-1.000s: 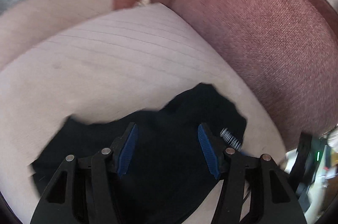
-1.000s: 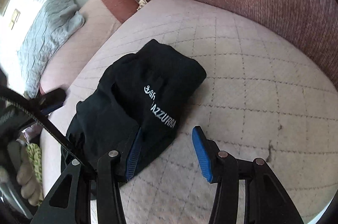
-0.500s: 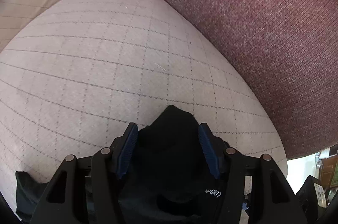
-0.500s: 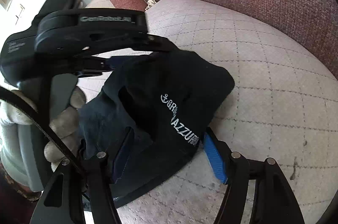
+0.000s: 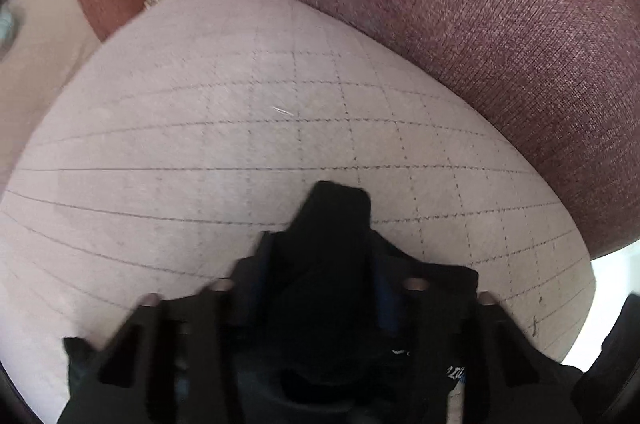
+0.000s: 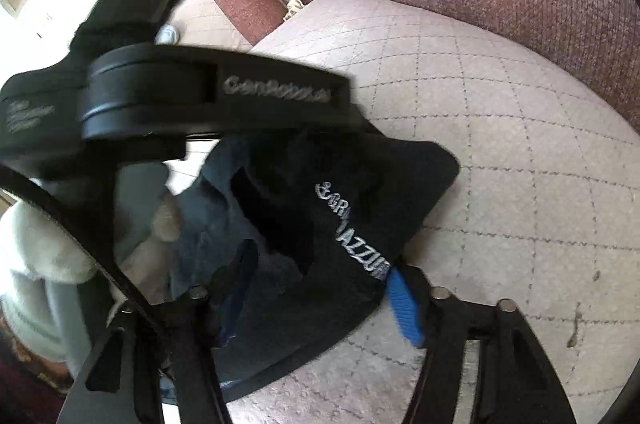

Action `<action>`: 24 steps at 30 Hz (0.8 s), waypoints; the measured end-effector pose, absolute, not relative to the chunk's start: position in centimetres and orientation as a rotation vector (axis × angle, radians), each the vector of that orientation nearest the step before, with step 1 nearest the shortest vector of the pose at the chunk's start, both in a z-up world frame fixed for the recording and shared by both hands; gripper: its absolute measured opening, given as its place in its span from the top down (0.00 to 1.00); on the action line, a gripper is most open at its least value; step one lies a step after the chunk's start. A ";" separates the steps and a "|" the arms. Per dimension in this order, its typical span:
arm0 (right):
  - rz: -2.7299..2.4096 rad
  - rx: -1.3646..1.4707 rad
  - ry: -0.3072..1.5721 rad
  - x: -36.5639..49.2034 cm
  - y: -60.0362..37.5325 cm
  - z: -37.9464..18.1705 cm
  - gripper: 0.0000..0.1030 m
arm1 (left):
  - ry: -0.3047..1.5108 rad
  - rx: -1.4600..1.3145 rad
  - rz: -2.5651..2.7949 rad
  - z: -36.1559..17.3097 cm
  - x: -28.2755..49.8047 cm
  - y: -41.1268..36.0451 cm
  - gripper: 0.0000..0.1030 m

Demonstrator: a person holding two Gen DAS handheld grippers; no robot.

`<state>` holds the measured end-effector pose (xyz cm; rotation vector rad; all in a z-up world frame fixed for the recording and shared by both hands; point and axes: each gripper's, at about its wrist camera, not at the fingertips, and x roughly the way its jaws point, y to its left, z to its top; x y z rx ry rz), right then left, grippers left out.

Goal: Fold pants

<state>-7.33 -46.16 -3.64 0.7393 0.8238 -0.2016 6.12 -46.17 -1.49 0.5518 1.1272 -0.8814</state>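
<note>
pants [image 5: 332,264], black, bunched on the quilted sofa cushion [image 5: 240,128], nowhere near a neat fold as i read it. left wrist view: my left gripper [image 5: 320,288] has just been closing, jaws clamped on a raised ridge of the fabric sticking out past the tips. right wrist view: pants [image 6: 360,192] lie crumpled, white lettering up, left tool and a gloved hand [image 6: 36,248] over them. my right gripper [image 6: 320,288] has just been closing too; cloth sits between the jaws, but i cannot tell if the pads press. flattening and the folds themselves look still left.

Both wrist views close, steeply down; share pants [image 5: 328,264], cushion [image 6: 520,144].
</note>
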 end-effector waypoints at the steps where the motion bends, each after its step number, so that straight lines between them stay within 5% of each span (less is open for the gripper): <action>1: -0.212 0.736 0.828 -7.5 -46.2 -3.7 0.58 | 1.122 0.542 -0.880 -1.1 6.1 -45.6 0.74; 4: -0.215 0.796 0.810 -8.0 -47.0 -3.8 0.73 | 1.103 0.503 -0.877 0.4 6.0 -44.0 0.80; 24: -0.156 0.551 0.684 -9.2 -38.8 3.1 0.83 | 1.010 0.236 -0.828 8.2 5.3 -29.5 0.82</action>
